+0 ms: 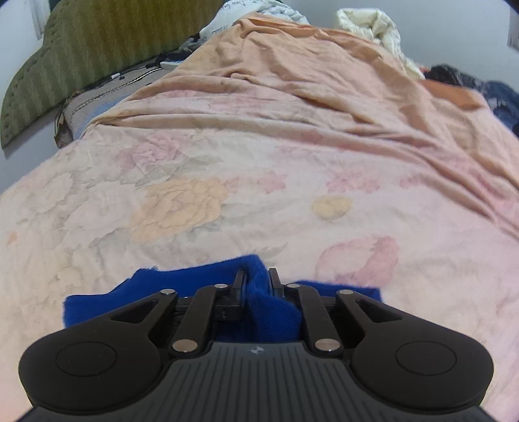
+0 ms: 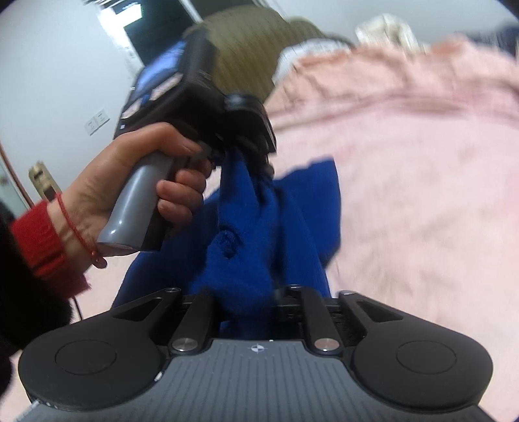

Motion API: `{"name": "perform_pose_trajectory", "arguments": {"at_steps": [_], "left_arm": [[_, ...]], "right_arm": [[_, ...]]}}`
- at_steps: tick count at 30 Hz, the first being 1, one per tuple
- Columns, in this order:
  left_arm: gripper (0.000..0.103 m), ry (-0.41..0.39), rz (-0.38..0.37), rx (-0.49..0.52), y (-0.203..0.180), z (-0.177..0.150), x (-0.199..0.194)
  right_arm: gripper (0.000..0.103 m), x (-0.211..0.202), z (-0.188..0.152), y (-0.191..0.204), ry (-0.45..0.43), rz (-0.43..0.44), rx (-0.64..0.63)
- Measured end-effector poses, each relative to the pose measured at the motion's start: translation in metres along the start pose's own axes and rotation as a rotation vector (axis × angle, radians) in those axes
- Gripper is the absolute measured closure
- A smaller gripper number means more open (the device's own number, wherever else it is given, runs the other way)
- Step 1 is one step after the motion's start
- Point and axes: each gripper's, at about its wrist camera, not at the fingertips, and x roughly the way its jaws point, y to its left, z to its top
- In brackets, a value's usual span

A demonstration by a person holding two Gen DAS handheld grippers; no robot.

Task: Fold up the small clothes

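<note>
A small blue fleece garment [image 1: 269, 302] is held by both grippers above a pink floral bedspread [image 1: 227, 181]. My left gripper [image 1: 256, 276] is shut on a bunched fold of it. In the right wrist view the blue garment [image 2: 256, 233] hangs stretched between the two grippers. My right gripper [image 2: 249, 295] is shut on its near end, with the fingertips buried in the cloth. The left gripper [image 2: 249, 152], held by a hand with a red cuff, grips the far end. That view is motion-blurred.
An orange sheet [image 1: 292, 71] lies rumpled at the bed's far end, with a white quilt [image 1: 373, 26] and dark clothes [image 1: 454, 74] behind. A green striped cushion [image 1: 97, 48] leans at the far left. A wall with a socket [image 2: 95, 121] is left.
</note>
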Motion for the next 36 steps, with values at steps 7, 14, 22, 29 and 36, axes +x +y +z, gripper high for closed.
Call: {"name": "perform_pose_trajectory", "arguments": {"at_steps": [7,14,22,29,36], "left_arm": [[0.022,-0.109,-0.077,-0.181,0.019,0.014,-0.014],[0.022,-0.117,-0.056,-0.212,0.046,0.007,-0.050],[0.022,-0.135,0.089,-0.044,0.071,-0.113,-0.121],[0.022,-0.138,0.151,0.007,0.081,-0.178,-0.151],[0.022,-0.136,0.156,0.103,0.072,-0.195,-0.157]], "right_arm": [[0.073,0.002,0.001,-0.032,0.054,0.102,0.182],[0.058,-0.009,0.002,-0.039,0.052,0.125,0.249],[0.063,-0.019,0.001,-0.054,0.057,0.185,0.373],[0.090,-0.016,-0.001,-0.058,0.082,0.146,0.400],[0.084,-0.015,-0.003,-0.064,0.137,0.123,0.389]]}}
